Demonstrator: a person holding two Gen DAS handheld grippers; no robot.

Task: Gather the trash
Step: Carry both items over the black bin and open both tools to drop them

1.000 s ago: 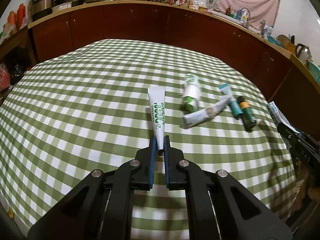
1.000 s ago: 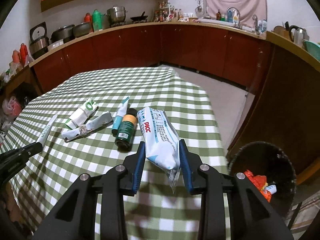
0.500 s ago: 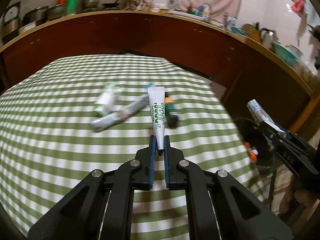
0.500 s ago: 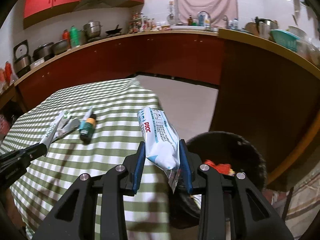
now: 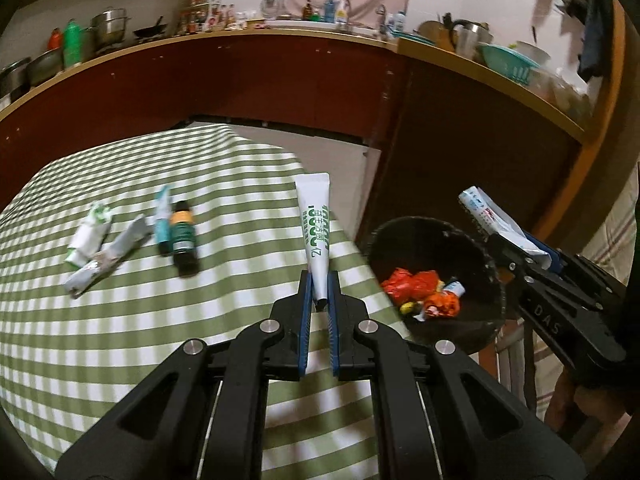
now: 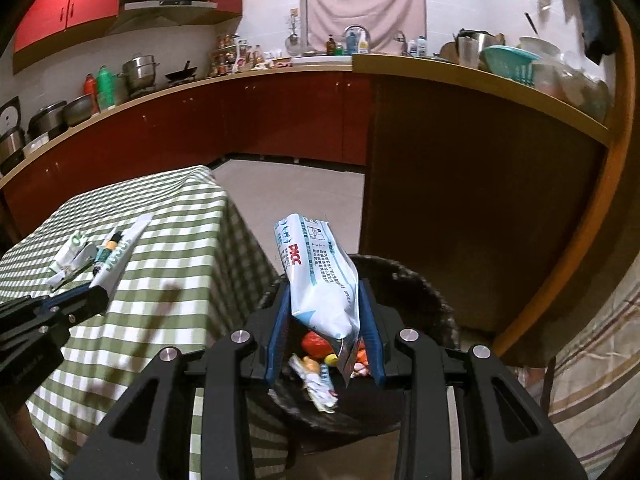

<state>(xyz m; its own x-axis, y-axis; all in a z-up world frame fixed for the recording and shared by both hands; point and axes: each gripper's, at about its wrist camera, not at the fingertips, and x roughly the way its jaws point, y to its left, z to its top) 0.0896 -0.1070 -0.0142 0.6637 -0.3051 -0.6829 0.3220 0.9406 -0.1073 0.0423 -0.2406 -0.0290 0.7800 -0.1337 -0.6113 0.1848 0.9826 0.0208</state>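
A green-and-white checked tablecloth [image 5: 120, 360] covers the table below and left of the tongs. Dark red base cabinets [image 6: 280, 116] run along the far wall ahead of the tongs. The countertop above them carries steel pots [image 6: 140, 70], a green bottle [image 6: 105, 84] and, ahead to the right, a teal basket [image 6: 508, 62]. A pink curtain [image 6: 364, 12] hangs straight ahead.

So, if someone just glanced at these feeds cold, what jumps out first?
The right tongs grip a white and blue wipes packet directly over the black trash bin, which already holds bright orange wrappers. The left tongs pinch a white tube above the checked tablecloth's edge, with four more bits of trash lying on it behind.
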